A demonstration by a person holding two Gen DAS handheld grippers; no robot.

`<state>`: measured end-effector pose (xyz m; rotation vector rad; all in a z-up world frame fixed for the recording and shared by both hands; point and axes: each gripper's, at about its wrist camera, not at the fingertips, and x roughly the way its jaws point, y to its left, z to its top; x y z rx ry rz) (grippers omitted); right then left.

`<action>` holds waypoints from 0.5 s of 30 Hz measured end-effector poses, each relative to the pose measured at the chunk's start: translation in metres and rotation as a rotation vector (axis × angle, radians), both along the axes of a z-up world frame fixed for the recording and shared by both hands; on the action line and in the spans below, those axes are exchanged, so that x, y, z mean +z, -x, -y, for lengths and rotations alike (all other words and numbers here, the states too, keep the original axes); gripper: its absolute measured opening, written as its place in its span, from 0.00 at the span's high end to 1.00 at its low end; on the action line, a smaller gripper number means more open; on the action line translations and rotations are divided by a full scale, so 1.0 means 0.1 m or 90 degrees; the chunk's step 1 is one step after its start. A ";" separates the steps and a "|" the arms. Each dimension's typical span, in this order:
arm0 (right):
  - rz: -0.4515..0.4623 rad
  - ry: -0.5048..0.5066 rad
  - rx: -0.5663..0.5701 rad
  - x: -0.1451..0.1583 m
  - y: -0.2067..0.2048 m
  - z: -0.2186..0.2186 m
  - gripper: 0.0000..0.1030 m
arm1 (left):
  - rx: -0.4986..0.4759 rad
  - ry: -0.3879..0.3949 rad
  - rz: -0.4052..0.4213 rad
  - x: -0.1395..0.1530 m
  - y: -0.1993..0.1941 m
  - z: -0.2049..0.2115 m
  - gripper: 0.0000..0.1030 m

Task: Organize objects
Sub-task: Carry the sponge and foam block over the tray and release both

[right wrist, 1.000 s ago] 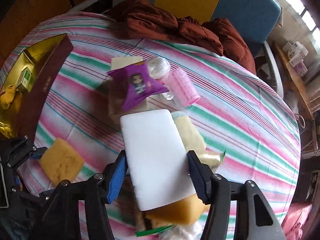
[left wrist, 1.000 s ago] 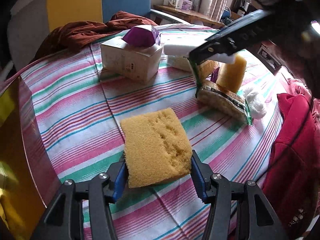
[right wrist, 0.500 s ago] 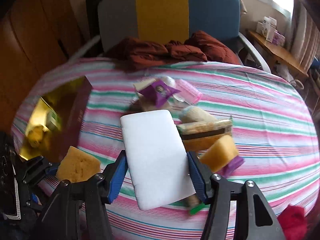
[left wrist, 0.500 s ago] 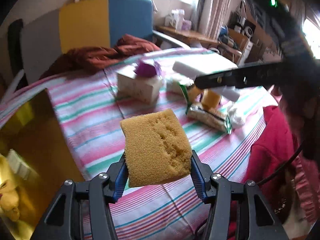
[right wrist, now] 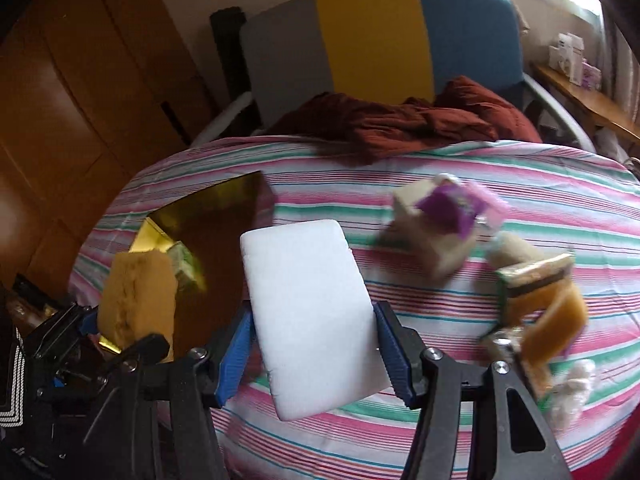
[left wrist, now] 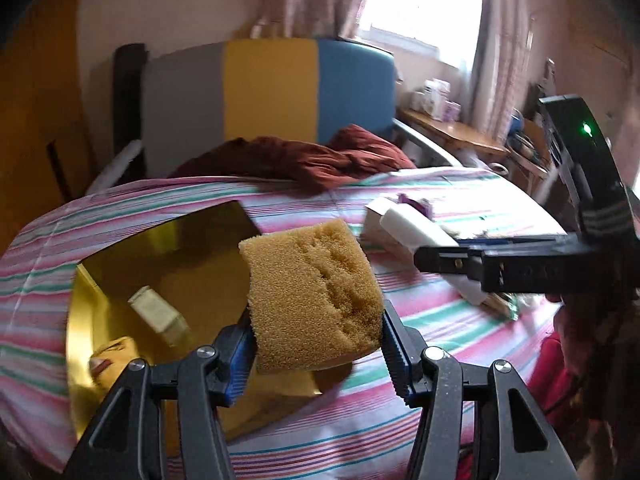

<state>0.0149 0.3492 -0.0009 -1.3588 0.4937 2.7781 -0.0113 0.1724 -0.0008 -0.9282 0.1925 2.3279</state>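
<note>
My left gripper (left wrist: 316, 348) is shut on a yellow sponge (left wrist: 314, 294), held in the air over the near corner of a gold-lined box (left wrist: 168, 264). The same yellow sponge (right wrist: 136, 300) shows at the left of the right wrist view, above the gold box (right wrist: 208, 216). My right gripper (right wrist: 314, 354) is shut on a flat white sponge (right wrist: 306, 312), lifted above the striped cloth. In the left wrist view the white sponge (left wrist: 416, 232) and the right gripper's black body sit to the right of the box.
A small carton (left wrist: 158, 312) and a yellow item (left wrist: 112, 354) lie inside the gold box. A cardboard box (right wrist: 428, 240) topped by a purple packet (right wrist: 452, 208), packaged sponges (right wrist: 536, 280) and an orange sponge (right wrist: 556, 320) sit at the right. Dark red cloth (right wrist: 400, 120) lies on the far edge.
Both grippers rose off the table and swung left, carrying their sponges. The gold box, earlier at the left edge, now lies beneath the yellow sponge.
</note>
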 end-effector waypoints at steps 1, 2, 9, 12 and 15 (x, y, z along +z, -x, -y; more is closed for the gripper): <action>-0.001 0.004 0.004 -0.01 0.02 0.04 0.42 | 0.008 0.000 0.001 0.00 0.02 0.04 0.44; -0.004 0.011 0.011 -0.01 0.06 0.11 0.42 | 0.017 0.000 0.002 -0.01 0.04 0.09 0.44; -0.007 0.049 0.040 -0.04 0.31 0.48 0.42 | 0.072 -0.004 0.009 -0.05 0.20 0.47 0.44; -0.004 0.054 0.053 -0.06 0.44 0.61 0.42 | 0.111 -0.014 0.013 -0.05 0.32 0.72 0.44; 0.004 0.058 0.061 -0.09 0.58 0.74 0.42 | 0.144 -0.015 0.009 -0.03 0.47 0.94 0.44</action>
